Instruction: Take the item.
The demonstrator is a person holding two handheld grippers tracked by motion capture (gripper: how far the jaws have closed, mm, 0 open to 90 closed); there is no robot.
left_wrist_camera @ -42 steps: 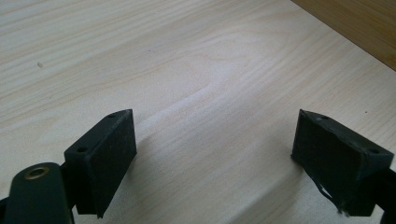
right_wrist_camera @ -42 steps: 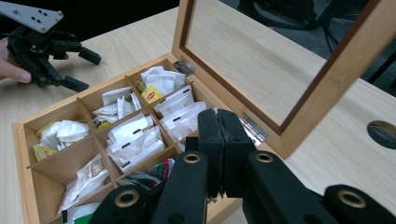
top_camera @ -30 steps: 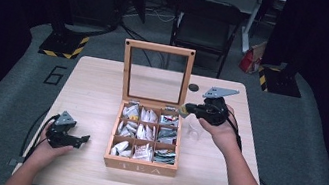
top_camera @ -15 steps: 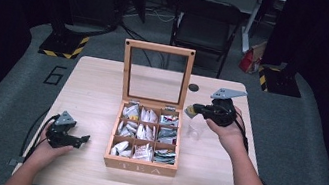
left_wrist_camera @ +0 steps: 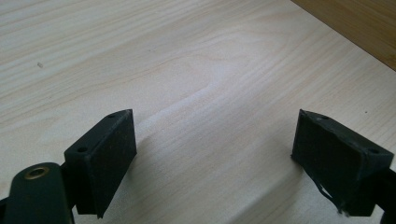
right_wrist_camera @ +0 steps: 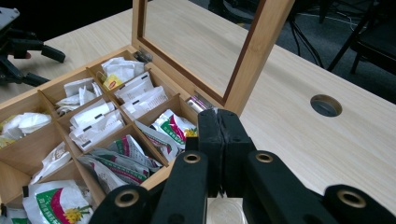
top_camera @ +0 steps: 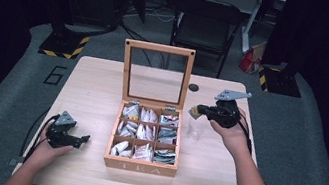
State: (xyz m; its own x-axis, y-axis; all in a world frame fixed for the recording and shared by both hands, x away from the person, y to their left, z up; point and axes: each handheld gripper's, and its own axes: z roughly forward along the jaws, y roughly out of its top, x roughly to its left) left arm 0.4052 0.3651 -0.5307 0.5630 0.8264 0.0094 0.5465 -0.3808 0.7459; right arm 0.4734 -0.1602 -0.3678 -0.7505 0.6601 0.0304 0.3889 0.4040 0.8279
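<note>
The wooden nine-compartment tea box (top_camera: pixel 144 142) marked "TEA", glass lid upright, stands mid-table on the pale wooden table (top_camera: pixel 97 86), full of paper tea sachets (right_wrist_camera: pixel 95 121). The right gripper (top_camera: pixel 196 111), pressed closed with nothing visibly between its jaws, hovers just right of the box's far corner. The left gripper (top_camera: pixel 83 139) rests wide apart, near left.

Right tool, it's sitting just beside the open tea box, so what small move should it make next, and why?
Probably open the right tool where it is. Its jaws are pressed shut with nothing visible between them, and it sits just off the right side of the tea box. Shut jaws cannot take one of the packets in the near compartment, so spreading them looks like the first step.
</note>
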